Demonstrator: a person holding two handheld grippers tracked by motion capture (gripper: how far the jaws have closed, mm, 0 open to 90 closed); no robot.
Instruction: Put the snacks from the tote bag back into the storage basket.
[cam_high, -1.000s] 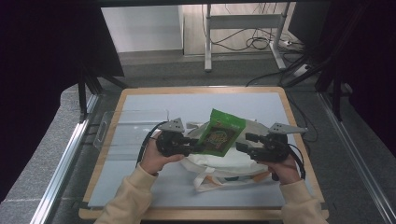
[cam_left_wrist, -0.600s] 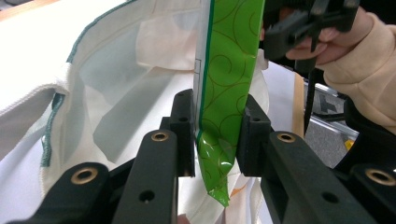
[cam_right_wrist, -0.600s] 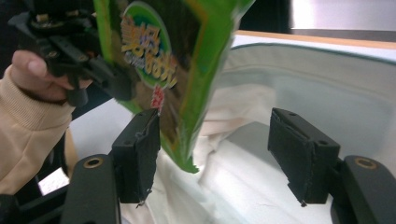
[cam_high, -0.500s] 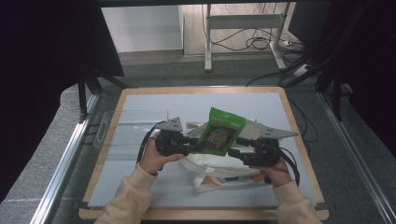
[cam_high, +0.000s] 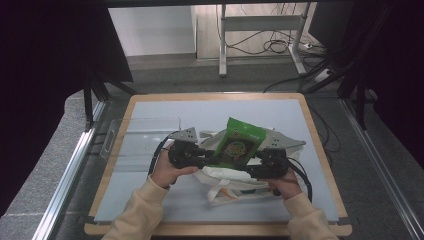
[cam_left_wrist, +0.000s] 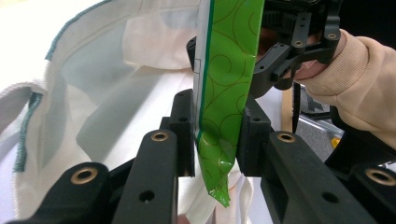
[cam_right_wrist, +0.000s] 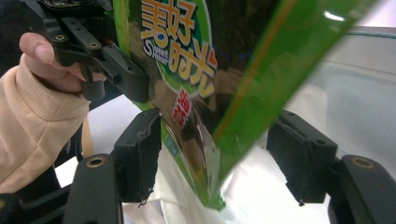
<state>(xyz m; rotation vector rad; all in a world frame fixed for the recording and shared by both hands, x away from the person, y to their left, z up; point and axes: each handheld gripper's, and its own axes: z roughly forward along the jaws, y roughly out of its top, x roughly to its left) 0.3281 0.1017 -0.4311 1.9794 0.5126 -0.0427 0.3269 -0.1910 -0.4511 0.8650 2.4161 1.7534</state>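
Green and shiny, the snack bag (cam_high: 238, 146) stands up tall between my two grippers, right over the open white cloth bag (cam_high: 231, 181) that lies on the table (cam_high: 150, 200). Its long side runs up and down, and its bottom corner points down at the mouth of the cloth bag.

My left gripper (cam_left_wrist: 212, 128) has its jaws narrow and squeezed on the snack bag's left edge, low down. The pads press on both faces of it there, so this hand is the one that carries it.

My right gripper (cam_right_wrist: 217, 156) is on the other side. Its jaws stand wide, and they have just been closing a little. The snack bag's right edge hangs between them, close to the left pad, but the other pad is well apart from it. So this hand does not hold it yet.

I think the next move is to pinch the right edge too, or to let the snack bag sink straight down into the cloth bag.
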